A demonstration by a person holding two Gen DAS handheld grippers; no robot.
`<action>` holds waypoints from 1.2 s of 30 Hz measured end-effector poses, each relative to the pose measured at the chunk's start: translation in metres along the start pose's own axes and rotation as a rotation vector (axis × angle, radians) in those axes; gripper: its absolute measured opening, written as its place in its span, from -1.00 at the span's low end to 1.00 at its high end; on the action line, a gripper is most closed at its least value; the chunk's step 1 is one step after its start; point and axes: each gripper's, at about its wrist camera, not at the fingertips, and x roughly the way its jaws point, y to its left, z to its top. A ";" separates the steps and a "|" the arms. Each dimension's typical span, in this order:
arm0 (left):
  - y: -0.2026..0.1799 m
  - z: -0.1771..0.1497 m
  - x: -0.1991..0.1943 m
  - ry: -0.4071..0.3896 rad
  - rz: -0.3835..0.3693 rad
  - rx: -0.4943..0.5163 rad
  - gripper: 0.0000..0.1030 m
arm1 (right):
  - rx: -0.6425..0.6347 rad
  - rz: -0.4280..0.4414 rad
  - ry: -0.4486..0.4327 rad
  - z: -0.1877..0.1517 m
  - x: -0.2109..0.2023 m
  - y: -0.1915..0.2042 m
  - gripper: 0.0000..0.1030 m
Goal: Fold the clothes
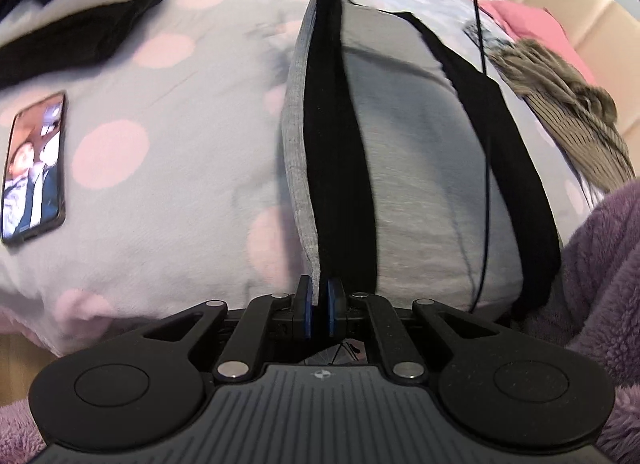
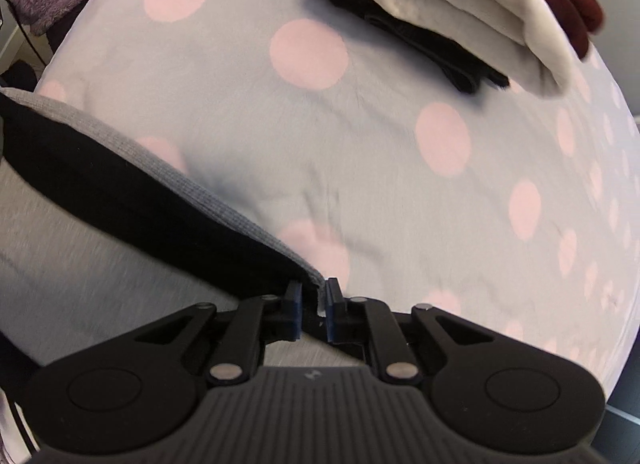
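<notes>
The grey garment (image 1: 408, 168) with black bands lies spread on the bed (image 2: 360, 136), over the grey cover with pink dots. The left hand-held gripper (image 1: 319, 304) is pinched narrow on one corner of its ribbed edge, and the right hand-held gripper (image 2: 313, 314) is clamped on the other corner, the edge stretched between them. A phone (image 1: 34, 168) lies beside it, well apart from a pile of folded clothes (image 2: 460, 12).
</notes>
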 end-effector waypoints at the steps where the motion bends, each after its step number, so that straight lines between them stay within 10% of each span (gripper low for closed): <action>1: -0.005 0.000 -0.001 -0.001 -0.001 0.019 -0.90 | 0.013 -0.010 0.002 -0.007 -0.003 0.005 -0.75; 25: -0.103 0.001 0.048 0.122 -0.086 0.379 -0.89 | 0.256 -0.079 -0.028 -0.107 0.059 0.063 -0.70; 36: -0.125 -0.016 0.047 0.133 -0.129 0.469 -0.70 | 0.504 -0.141 -0.104 -0.125 0.002 0.105 -0.38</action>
